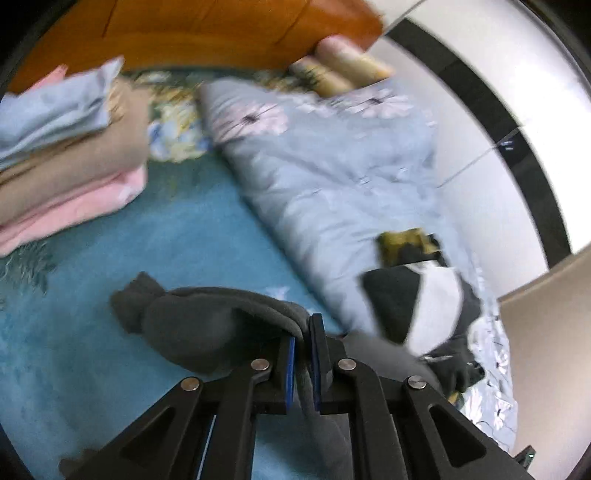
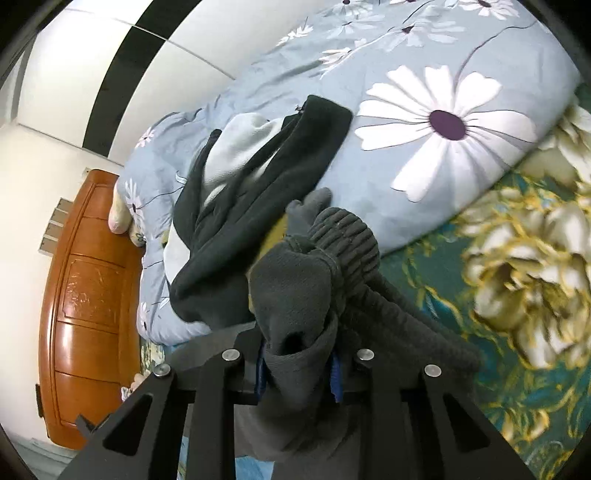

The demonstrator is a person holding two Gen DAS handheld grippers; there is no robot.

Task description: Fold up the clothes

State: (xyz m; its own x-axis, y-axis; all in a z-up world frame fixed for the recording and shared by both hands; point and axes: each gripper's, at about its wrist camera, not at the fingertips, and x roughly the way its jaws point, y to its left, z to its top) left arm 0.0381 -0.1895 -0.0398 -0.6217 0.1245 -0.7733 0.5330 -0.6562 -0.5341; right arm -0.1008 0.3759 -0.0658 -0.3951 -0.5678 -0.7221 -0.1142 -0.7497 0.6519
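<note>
A dark grey fleece garment (image 1: 207, 321) is held up over the teal bed sheet (image 1: 110, 369). My left gripper (image 1: 303, 365) is shut on a fold of it, the cloth pinched between the blue pads. In the right wrist view my right gripper (image 2: 299, 373) is shut on the same grey garment (image 2: 295, 288), near its ribbed cuff (image 2: 347, 236), which bunches up over the fingers. A black and white garment (image 2: 258, 170) lies on the floral quilt just beyond; it also shows in the left wrist view (image 1: 417, 302).
A stack of folded clothes, blue, tan and pink (image 1: 66, 162), sits at the far left of the bed. A light blue floral quilt (image 1: 332, 170) lies along the right. A wooden headboard (image 1: 207, 29) stands behind, pillows (image 1: 343, 70) beside it, and a white wardrobe (image 1: 517, 110).
</note>
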